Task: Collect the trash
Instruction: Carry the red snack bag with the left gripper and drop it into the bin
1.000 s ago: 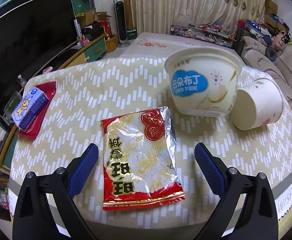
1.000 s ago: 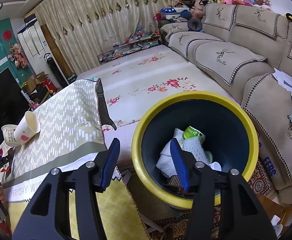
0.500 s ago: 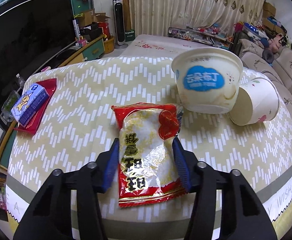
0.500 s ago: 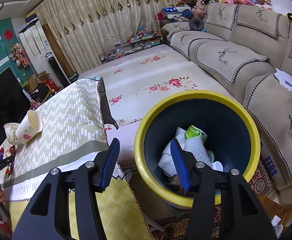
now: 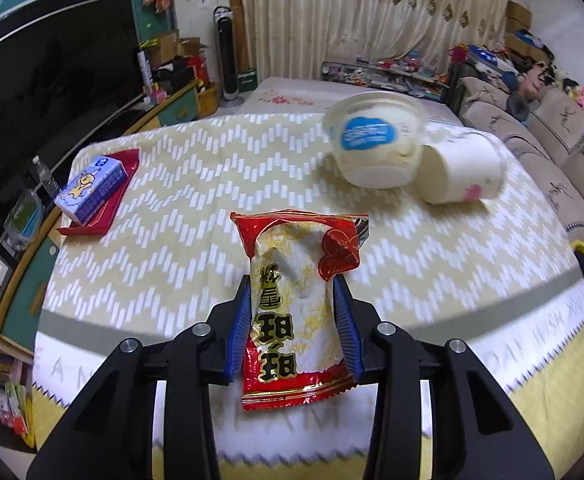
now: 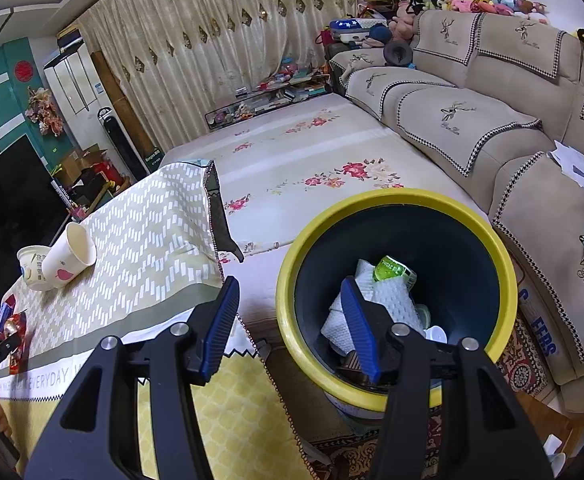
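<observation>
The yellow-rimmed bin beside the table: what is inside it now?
Inside the bin lie crumpled white paper towels, a green-labelled wrapper and a small white piece. The right gripper's finger hides what lies lower.

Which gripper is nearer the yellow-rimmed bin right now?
Right. The right gripper hangs empty over the bin; the left gripper, closing on the red snack wrapper, is over the table.

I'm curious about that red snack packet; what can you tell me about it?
The red snack packet is glossy crinkled foil with gold characters and a pale middle. It stands tilted over the table's near edge, its sides squeezed inward between the blue pads of the left hand-held gripper, whose jaws are closing.
</observation>
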`<state>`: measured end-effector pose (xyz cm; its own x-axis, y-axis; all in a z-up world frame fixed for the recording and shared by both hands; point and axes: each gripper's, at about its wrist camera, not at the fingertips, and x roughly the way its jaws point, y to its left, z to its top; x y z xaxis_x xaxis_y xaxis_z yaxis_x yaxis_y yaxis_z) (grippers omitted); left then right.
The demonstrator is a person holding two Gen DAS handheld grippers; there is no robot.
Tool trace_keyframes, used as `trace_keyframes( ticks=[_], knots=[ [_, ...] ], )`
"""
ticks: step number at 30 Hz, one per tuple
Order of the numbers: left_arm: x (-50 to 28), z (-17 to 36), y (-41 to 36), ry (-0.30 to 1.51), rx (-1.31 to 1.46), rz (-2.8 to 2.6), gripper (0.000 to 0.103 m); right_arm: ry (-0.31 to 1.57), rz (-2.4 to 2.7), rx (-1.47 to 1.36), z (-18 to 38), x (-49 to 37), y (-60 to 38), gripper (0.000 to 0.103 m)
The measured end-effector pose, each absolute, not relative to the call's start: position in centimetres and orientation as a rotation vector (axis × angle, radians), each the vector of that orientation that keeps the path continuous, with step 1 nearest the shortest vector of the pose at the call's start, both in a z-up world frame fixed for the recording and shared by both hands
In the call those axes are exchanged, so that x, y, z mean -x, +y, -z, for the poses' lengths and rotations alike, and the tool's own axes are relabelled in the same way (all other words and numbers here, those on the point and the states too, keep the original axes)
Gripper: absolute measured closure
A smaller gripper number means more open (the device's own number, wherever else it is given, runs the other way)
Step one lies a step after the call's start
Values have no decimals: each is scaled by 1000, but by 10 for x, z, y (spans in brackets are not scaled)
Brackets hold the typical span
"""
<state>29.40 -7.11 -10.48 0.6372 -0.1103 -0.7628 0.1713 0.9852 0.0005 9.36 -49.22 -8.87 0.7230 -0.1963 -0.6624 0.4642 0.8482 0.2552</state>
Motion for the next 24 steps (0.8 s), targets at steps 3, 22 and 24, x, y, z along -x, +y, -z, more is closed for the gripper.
trace_keyframes(
  ticks=[3, 22, 24],
  knots=[
    [-270, 91, -81, 840, -106, 204, 63, 664, 374, -416, 85, -91, -492, 52],
    [-174, 26, -302, 753, -237, 696, 63, 621, 462, -332, 74, -24, -549, 50],
    [-169, 25, -336, 755, -259, 753, 63, 609, 484, -349, 74, -12, -560, 50]
  ],
)
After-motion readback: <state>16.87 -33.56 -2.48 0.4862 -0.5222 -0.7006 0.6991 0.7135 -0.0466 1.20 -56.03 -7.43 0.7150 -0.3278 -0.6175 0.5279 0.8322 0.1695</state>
